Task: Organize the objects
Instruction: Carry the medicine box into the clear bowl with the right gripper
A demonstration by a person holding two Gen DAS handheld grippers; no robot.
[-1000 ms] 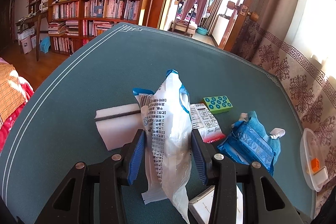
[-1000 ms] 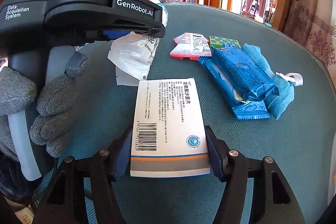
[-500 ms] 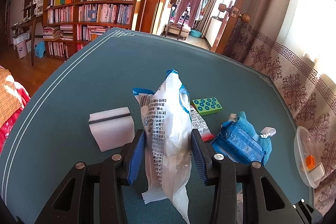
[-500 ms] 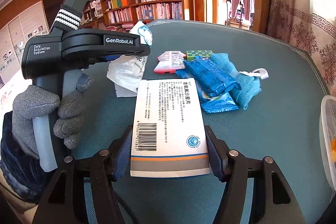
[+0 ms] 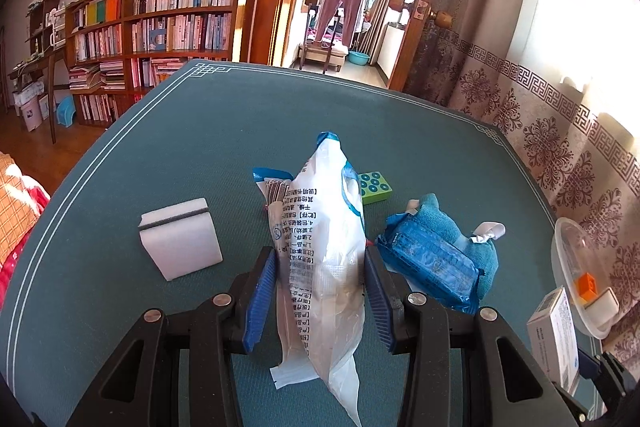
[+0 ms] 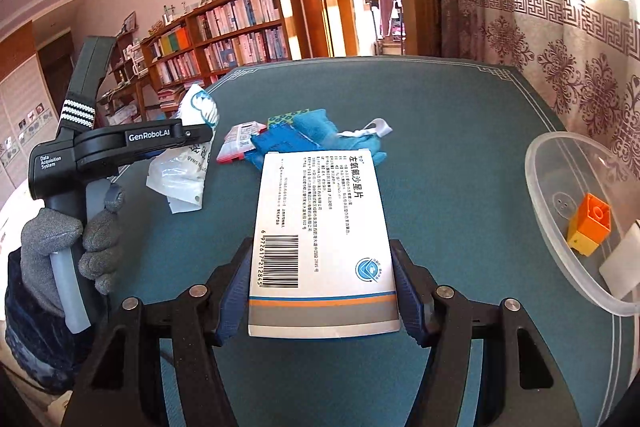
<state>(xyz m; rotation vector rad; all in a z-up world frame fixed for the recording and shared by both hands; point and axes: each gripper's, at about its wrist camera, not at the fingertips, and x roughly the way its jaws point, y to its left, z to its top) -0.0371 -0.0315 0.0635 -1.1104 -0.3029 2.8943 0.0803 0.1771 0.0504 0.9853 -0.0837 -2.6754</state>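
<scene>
My left gripper (image 5: 320, 291) is shut on a white plastic packet with blue print (image 5: 320, 251) and holds it above the green table (image 5: 240, 131). My right gripper (image 6: 320, 291) is shut on a white medicine box with a barcode (image 6: 320, 235), held above the table. The box also shows at the right edge of the left wrist view (image 5: 554, 335). A clear plastic bowl (image 6: 556, 227) at the right holds an orange block (image 6: 590, 229) and a white piece (image 6: 626, 263). The left gripper and its packet (image 6: 192, 147) show at the left of the right wrist view.
On the table lie a white sponge block (image 5: 180, 243), a green dotted block (image 5: 374, 187), a blue wrapped pack (image 5: 428, 263) on a teal cloth (image 5: 480, 255), and a red-edged sachet (image 6: 240, 141). A bookshelf (image 5: 160, 27) and a curtain (image 5: 560, 127) stand beyond the table.
Both grippers have risen and pulled back with their loads. The right gripper has swung right, so the clear bowl has come into its view. The items on the table look farther away.
</scene>
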